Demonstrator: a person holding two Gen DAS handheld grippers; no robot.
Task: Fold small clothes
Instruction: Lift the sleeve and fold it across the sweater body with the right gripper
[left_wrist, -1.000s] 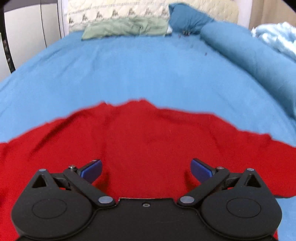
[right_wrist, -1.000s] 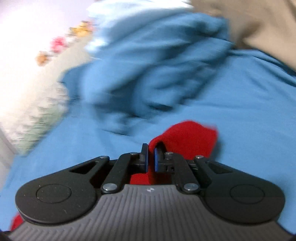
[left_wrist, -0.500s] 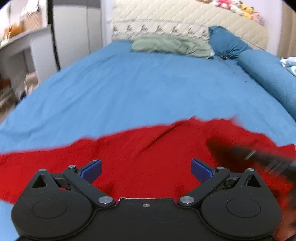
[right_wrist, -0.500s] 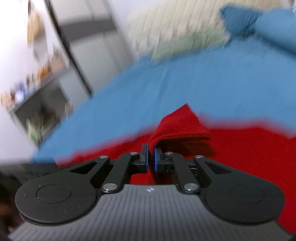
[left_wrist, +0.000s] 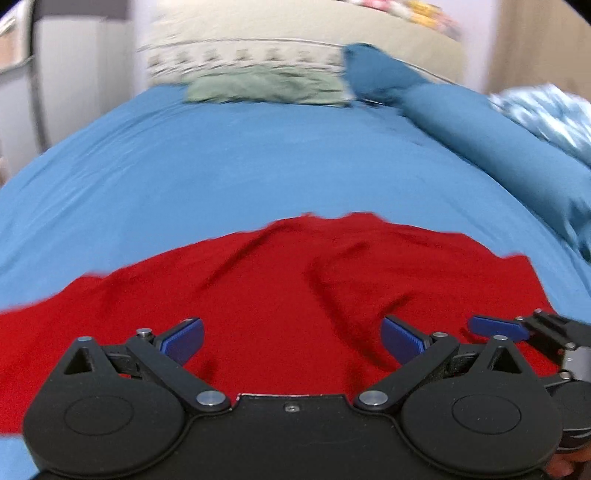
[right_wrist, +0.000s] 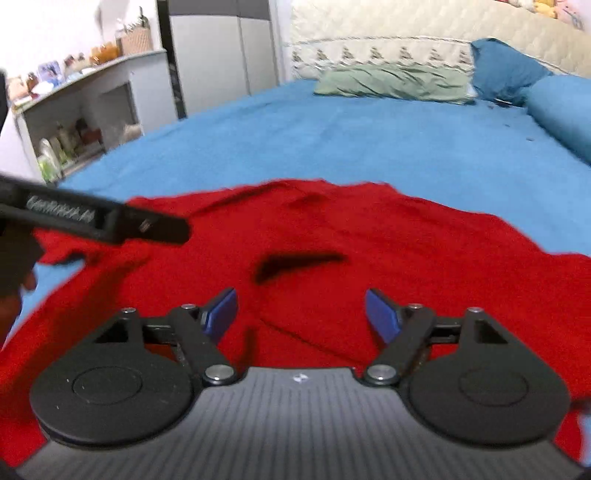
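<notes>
Mid-fold: both tongs, left (left_wrist: 291, 341) and right (right_wrist: 300, 312), released above red garment (left_wrist: 295, 288), lower frame, on bed (left_wrist: 258, 158); next, regrasping an edge.

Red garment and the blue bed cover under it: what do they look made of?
Red garment: looks like a soft matte knit, maybe cotton jersey; it drapes in loose folds with no sheen. Blue bed sheet: matte woven fabric, fine shallow wrinkles; fibre unclear through blur.
</notes>
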